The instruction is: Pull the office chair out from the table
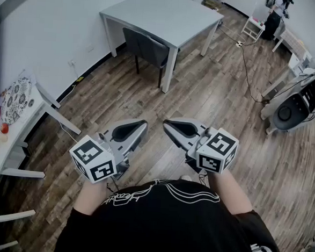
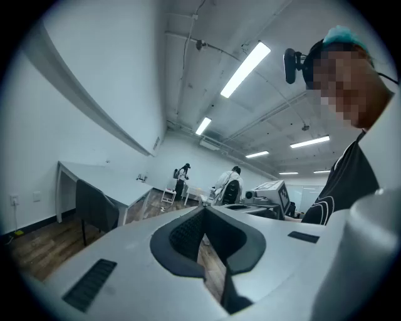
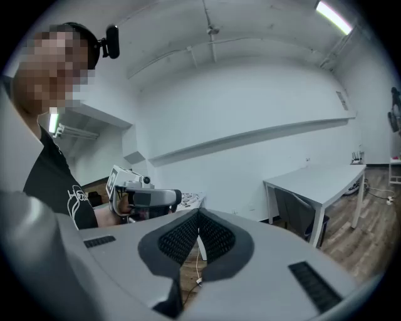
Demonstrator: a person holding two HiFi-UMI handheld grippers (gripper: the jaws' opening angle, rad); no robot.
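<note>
The dark grey office chair is tucked under the near edge of the pale grey table, far ahead across the wood floor. My left gripper and right gripper are held close in front of the person's chest, well short of the chair, both shut with nothing between the jaws. In the left gripper view the chair stands at the left under the table, beyond the shut left gripper. From the right gripper view, chair and table are at the right, past the shut right gripper.
A white side table holding a patterned plate stands at the left wall. A black cable runs over the floor right of the table. A white and black machine sits at the right. People and a small white stool are at the far end.
</note>
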